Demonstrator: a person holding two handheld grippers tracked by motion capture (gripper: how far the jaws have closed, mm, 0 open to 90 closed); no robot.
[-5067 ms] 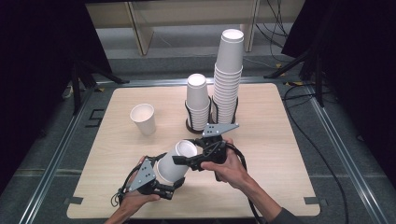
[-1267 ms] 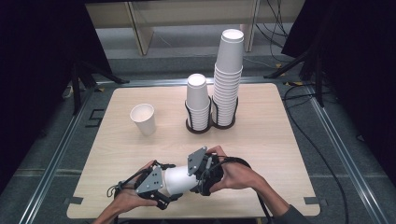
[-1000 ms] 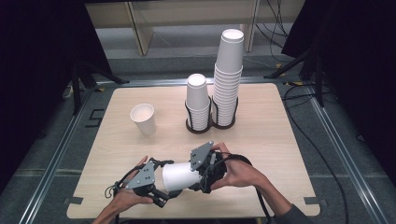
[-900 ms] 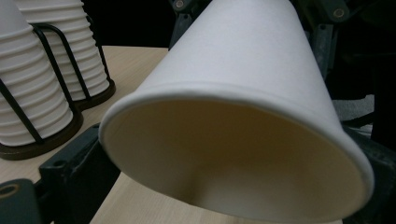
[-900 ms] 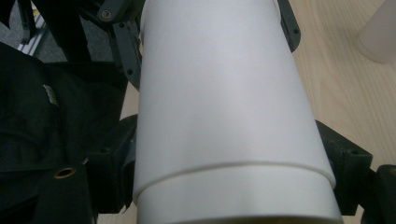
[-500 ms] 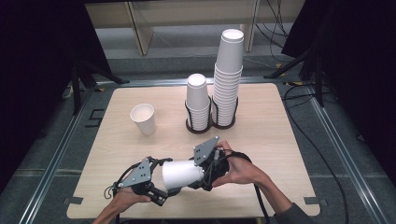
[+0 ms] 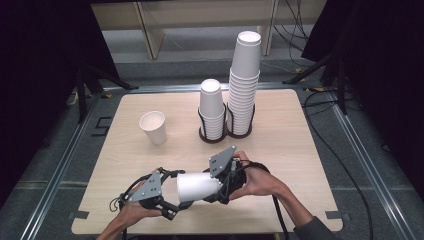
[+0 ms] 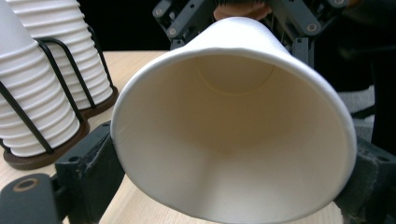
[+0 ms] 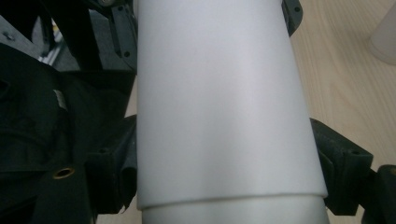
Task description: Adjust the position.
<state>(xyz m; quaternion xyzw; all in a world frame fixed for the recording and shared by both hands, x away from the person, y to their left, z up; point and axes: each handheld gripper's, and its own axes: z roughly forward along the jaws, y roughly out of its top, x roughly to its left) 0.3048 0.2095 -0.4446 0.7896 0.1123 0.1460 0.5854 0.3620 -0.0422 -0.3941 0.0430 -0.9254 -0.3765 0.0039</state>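
Closing just now on the rim of the white paper cup [image 7: 196, 186] at lower centre, left gripper [image 7: 167, 200] clamps it; right gripper [image 7: 216, 186] seemingly grips nested base, ready to separate.

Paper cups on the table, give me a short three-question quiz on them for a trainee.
1. True or false: the held paper cup stands upright on the table.
2. How many stacks of cups sit in the wire holder? A one, B two, C three.
3. Which tool's camera looks into the held cup's open mouth?

Key:
1. False, it lies sideways.
2. B.
3. The left tool; its jaws have just been closing on the rim.
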